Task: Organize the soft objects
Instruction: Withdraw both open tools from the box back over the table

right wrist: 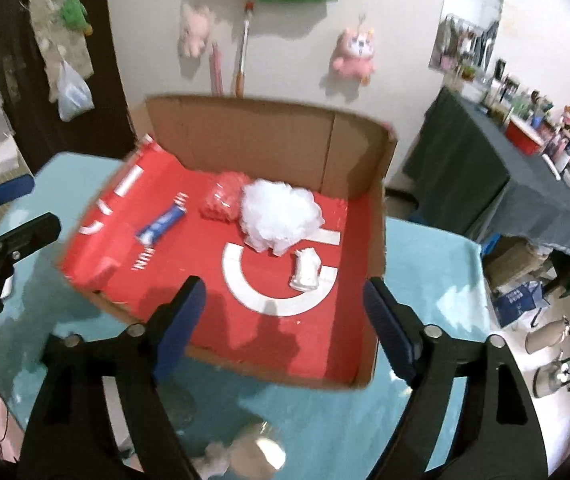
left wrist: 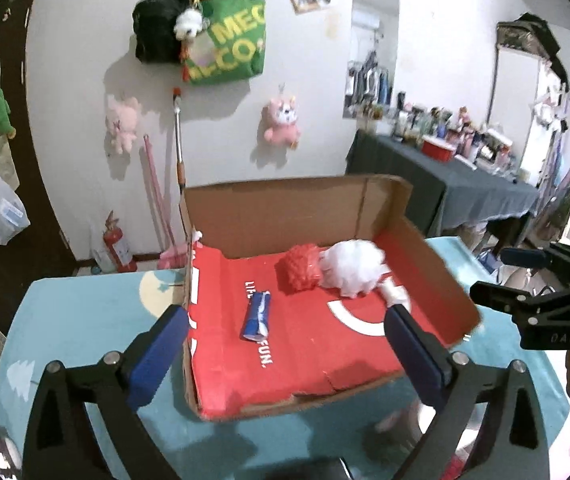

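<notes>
A shallow cardboard box (left wrist: 285, 208) (right wrist: 245, 128) with a red printed floor sits on the light-blue table. In it lie a white mesh puff (left wrist: 351, 268) (right wrist: 279, 216), a red mesh puff (left wrist: 300, 267) (right wrist: 223, 196), a blue-and-white tube (left wrist: 257, 316) (right wrist: 161, 226) and a small white bundle (left wrist: 395, 294) (right wrist: 305, 270). My left gripper (left wrist: 285, 320) is open and empty above the box's near edge. My right gripper (right wrist: 285, 312) is open and empty above the near right part of the box; it also shows at the right edge of the left wrist view (left wrist: 525, 280).
The table has a light-blue cloth (left wrist: 77, 320) (right wrist: 425, 280). Plush toys (left wrist: 283, 120) and bags (left wrist: 225, 40) hang on the white wall behind. A dark-clothed side table (left wrist: 445, 184) crowded with bottles stands at the right. A fire extinguisher (left wrist: 115, 248) and brooms stand by the wall.
</notes>
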`<move>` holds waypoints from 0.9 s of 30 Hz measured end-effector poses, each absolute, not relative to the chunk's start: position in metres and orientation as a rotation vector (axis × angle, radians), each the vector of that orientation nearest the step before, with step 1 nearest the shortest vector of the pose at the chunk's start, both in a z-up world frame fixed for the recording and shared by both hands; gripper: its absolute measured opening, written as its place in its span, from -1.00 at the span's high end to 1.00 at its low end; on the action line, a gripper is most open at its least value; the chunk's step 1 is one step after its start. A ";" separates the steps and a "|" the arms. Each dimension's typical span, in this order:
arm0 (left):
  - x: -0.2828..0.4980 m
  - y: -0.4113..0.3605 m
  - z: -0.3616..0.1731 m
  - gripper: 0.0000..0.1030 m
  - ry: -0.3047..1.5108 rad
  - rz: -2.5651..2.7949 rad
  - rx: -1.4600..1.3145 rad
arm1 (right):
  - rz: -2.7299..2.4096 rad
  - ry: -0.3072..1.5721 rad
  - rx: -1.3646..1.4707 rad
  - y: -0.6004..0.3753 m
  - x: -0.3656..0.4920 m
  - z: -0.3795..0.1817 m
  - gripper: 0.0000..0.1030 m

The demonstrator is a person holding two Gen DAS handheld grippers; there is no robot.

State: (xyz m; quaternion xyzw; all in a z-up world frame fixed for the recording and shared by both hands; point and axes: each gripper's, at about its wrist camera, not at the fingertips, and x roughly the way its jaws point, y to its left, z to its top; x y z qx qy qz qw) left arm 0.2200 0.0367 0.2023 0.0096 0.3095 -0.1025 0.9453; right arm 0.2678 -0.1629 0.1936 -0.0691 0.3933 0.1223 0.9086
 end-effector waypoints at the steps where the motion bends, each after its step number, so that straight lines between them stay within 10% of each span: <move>1: 0.210 0.037 0.207 -1.00 0.609 -0.212 0.019 | 0.255 0.790 -0.139 -0.164 0.256 0.200 -0.60; 27: 0.022 0.014 0.154 -1.00 0.358 -0.171 -0.021 | 0.137 0.394 -0.067 -0.171 0.018 0.164 -0.86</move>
